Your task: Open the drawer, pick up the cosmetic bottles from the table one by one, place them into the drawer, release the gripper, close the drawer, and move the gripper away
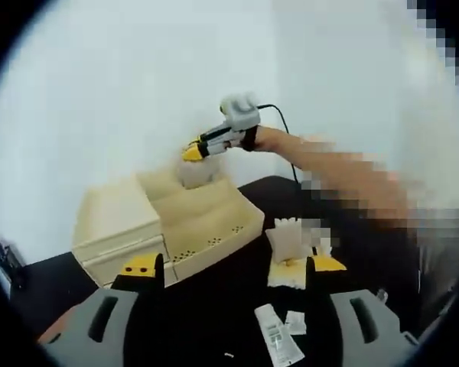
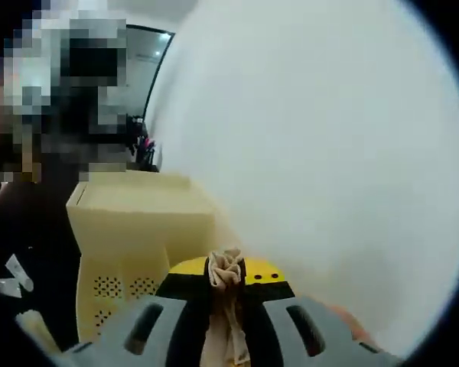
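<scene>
A cream drawer unit [image 1: 115, 225] stands on the black table with its perforated drawer [image 1: 214, 225] pulled open. Above the drawer, a hand holds my right gripper [image 1: 193, 151], shut on a pale cream pouch [image 1: 195, 172] that hangs over the drawer's back end. In the right gripper view the pouch's crumpled top [image 2: 226, 271] is pinched between the yellow-tipped jaws of the right gripper [image 2: 226, 277], with the drawer unit [image 2: 138, 206] just beyond. My left gripper [image 1: 233, 265] is open low over the table. A white tube [image 1: 278, 336] lies between its jaws.
Another cream pouch [image 1: 289, 248] stands on the table right of the drawer, with a small sachet [image 1: 295, 321] near the tube. Small packets [image 2: 11, 275] lie on the dark table at left. A white wall rises behind the unit. A person's arm [image 1: 344, 172] reaches in from the right.
</scene>
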### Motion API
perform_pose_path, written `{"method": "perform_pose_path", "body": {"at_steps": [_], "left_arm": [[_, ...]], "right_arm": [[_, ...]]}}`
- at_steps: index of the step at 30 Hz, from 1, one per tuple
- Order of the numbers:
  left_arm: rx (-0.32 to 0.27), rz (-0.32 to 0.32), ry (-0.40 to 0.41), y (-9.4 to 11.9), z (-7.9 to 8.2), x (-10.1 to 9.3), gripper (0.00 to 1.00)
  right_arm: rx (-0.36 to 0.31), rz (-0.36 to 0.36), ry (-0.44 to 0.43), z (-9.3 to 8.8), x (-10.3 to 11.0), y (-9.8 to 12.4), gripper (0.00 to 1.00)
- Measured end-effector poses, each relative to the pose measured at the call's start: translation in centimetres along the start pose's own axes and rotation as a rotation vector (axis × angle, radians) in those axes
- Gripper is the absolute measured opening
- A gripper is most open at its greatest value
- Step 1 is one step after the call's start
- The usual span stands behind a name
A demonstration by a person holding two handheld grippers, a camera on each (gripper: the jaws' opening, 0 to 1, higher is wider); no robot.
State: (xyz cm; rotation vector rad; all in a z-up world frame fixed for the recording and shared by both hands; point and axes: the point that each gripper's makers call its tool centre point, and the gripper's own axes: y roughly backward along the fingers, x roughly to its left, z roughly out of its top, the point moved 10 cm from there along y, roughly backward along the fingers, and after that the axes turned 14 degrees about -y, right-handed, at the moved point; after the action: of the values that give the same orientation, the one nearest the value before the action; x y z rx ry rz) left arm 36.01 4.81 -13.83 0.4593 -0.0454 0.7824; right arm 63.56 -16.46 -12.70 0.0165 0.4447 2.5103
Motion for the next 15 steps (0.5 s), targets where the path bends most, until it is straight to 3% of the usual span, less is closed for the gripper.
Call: {"method": "perform_pose_path", "body": {"at_steps": [15], "left_arm": [[0.014, 0.008, -0.006, -0.1, -0.5, 0.5, 0.69]], "right_arm": [[0.019, 0.023, -0.101, -3.7, 1.6, -0.9, 0.13]]}}
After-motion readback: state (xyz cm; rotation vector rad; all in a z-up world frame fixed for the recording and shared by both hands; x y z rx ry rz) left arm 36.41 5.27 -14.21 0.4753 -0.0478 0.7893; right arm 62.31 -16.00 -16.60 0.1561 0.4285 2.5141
